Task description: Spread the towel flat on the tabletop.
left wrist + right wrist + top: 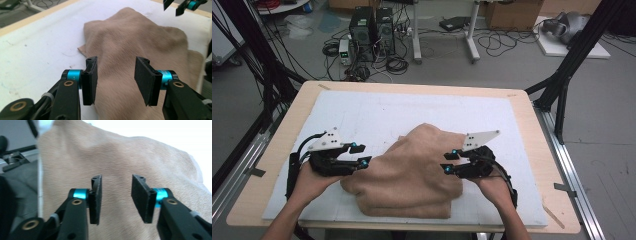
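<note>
Tan cloth point(412, 172): a soft, napped fabric lying rumpled in a broad heap at the middle of the white pad, nearer the person's edge; a folded layer shows along its near side. Also seen in the left gripper view point(130, 45) and the right gripper view point(120, 157).
Left hand point(309, 182): enters from the bottom left and grips the tool's body.
Left gripper point(360, 155): black, with blue collars behind the pads and a grey three-cornered plate on top; it sits at the cloth's left edge, tips pointing toward the cloth. In its own view point(116, 78) the jaws stand wide apart with nothing between them, the cloth spread beneath.
Right gripper point(449, 161): same build, at the cloth's right edge, tips pointing left over the fabric. In its own view point(116, 197) the jaws stand apart and empty above the cloth; its tips also appear at the far top corner of the left gripper view point(175, 6).
Right hand point(497, 190): enters from the bottom right, holding the tool.
White pad point(377, 112): covers most of the tabletop.
Wooden table point(532, 125): pale rim visible around the pad.
Floor beyond: two computer towers point(372, 32) amid loose cables.
</note>
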The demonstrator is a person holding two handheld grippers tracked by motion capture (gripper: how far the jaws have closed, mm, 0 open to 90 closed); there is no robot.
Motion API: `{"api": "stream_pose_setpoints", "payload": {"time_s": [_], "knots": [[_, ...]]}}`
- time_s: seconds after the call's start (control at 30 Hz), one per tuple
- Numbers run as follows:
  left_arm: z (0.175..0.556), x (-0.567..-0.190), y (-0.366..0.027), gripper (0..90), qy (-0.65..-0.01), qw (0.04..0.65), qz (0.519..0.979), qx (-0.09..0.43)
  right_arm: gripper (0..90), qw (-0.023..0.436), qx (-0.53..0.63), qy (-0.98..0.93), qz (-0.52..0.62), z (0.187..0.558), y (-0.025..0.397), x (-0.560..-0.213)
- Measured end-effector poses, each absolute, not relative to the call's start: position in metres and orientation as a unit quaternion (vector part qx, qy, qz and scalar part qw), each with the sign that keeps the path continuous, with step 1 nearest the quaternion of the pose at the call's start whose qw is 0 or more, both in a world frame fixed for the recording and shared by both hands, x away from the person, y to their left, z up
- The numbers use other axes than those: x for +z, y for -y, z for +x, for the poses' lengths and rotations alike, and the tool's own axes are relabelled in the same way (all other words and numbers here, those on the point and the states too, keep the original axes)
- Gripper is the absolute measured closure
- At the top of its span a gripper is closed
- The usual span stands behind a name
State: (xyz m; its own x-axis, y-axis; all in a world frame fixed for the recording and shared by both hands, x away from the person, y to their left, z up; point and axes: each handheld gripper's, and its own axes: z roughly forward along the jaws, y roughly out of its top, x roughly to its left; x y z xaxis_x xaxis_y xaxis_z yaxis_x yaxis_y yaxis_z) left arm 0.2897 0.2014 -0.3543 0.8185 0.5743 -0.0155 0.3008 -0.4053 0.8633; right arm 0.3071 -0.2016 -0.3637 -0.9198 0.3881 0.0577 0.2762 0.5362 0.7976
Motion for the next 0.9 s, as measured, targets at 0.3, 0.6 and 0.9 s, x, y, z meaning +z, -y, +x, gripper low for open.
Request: {"api": "stream_pose_setpoints", "payload": {"time_s": [0.3, 0.6, 0.9], "knots": [[0.324, -0.392, -0.184, 54.0, -0.282, 0.399, 0.866, 0.108, 66.4, 0.05, 0.4, -0.891, 0.208, 0.336, 0.173, -0.402], [0.316, -0.423, -0.175, 87.0, -0.26, 0.378, 0.887, 0.044, 89.5, 0.018, 0.394, -0.901, 0.18, 0.331, 0.178, -0.419], [0.295, -0.425, -0.17, 89.2, -0.244, 0.402, 0.882, 0.036, 89.8, 0.013, 0.386, -0.904, 0.185, 0.312, 0.198, -0.42]]}}
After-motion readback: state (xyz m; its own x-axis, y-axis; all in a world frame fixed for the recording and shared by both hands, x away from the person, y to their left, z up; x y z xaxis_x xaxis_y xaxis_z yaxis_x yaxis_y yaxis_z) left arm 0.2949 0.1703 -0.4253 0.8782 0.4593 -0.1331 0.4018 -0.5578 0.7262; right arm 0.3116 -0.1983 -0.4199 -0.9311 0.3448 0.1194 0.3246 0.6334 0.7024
